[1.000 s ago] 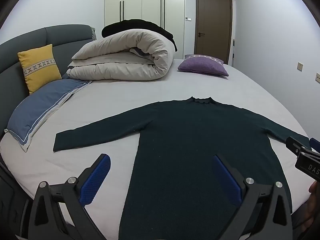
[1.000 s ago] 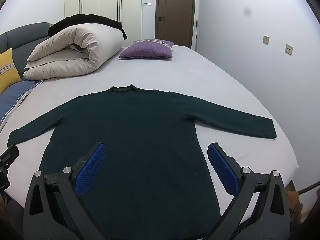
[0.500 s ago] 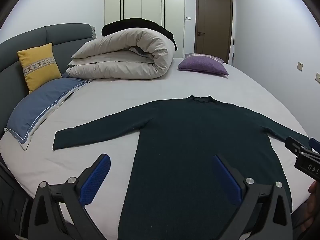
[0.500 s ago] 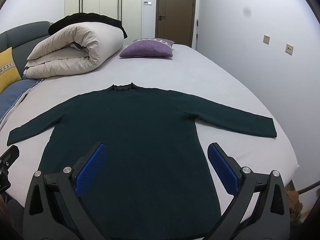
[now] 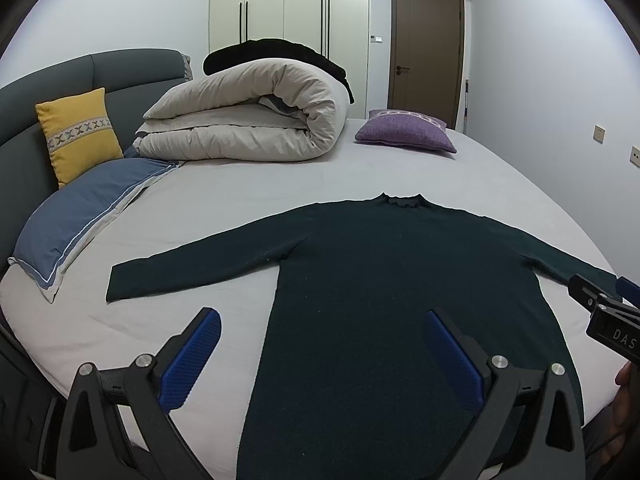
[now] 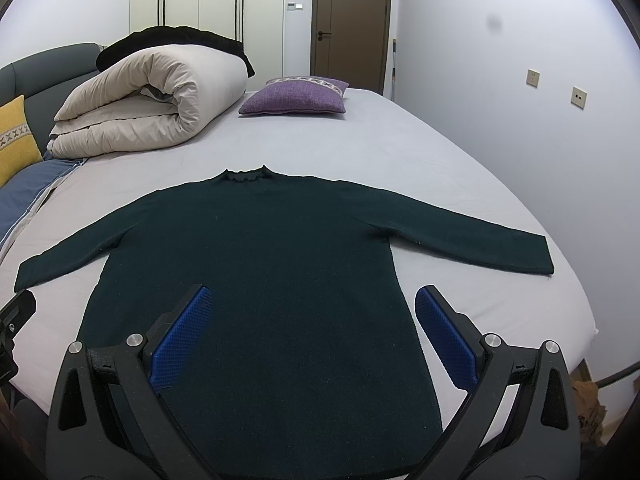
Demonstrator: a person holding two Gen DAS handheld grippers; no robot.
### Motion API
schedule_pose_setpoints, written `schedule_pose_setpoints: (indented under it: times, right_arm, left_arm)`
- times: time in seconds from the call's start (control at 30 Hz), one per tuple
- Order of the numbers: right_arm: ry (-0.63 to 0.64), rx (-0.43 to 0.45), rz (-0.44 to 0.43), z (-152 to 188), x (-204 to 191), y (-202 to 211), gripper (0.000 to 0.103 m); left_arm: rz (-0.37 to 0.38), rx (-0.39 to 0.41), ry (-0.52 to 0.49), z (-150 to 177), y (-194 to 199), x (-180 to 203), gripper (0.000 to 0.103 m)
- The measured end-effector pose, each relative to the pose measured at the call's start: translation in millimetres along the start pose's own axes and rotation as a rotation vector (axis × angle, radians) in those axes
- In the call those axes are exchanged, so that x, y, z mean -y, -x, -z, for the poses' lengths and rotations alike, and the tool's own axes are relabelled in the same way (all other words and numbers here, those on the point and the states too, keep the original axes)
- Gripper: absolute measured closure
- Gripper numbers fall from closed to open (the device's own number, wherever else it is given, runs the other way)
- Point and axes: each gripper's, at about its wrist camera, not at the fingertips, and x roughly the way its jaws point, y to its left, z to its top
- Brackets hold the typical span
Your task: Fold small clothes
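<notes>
Your left gripper (image 5: 320, 354) has its blue-padded fingers (image 5: 190, 360) spread wide and holding nothing, poised above the near part of the bed; your right gripper (image 6: 314, 334) is spread just as wide, its blue-padded fingers (image 6: 446, 342) likewise bare. Between each pair lies the lower body of the dark green knitted long-sleeved sweater (image 6: 256, 264), with no pad touching it. The sweater's left side edge runs between your left fingers, and bare pale grey sheet on the bed (image 5: 168, 316) lies open under the left pad. On your right, the sleeve ends close to the mattress edge, with a narrow strip of sheet beyond the cuff. The sweater lies flat, sleeves stretched straight out to both sides, frilled collar pointing away from you. Past the collar the sheet runs open to the rolled cream duvet (image 5: 248, 120) and the purple woven cushion (image 6: 294, 96).
</notes>
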Motion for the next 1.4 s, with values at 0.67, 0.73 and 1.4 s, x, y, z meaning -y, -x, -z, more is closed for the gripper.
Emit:
schedule_pose_setpoints:
  times: [0.67, 0.73, 1.4]
  right_arm:
    - [0.001, -0.003, 0.001, 1.3, -2.7, -0.9, 0.0]
    - [0.002, -0.004, 0.0, 1.6, -3.7, -0.8, 0.0]
    - [0.005, -0.007, 0.0, 4.2, -7.1, -1.9, 0.0]
  left_arm:
    - [-0.001, -0.001, -0.001, -0.6, 0.2, 0.3, 0.0]
    - [0.0, -0.001, -0.001, -0.7, 0.2, 0.5, 0.0]
    - [0.0, 0.0, 0.0, -0.5, 0.3, -0.4, 0.0]
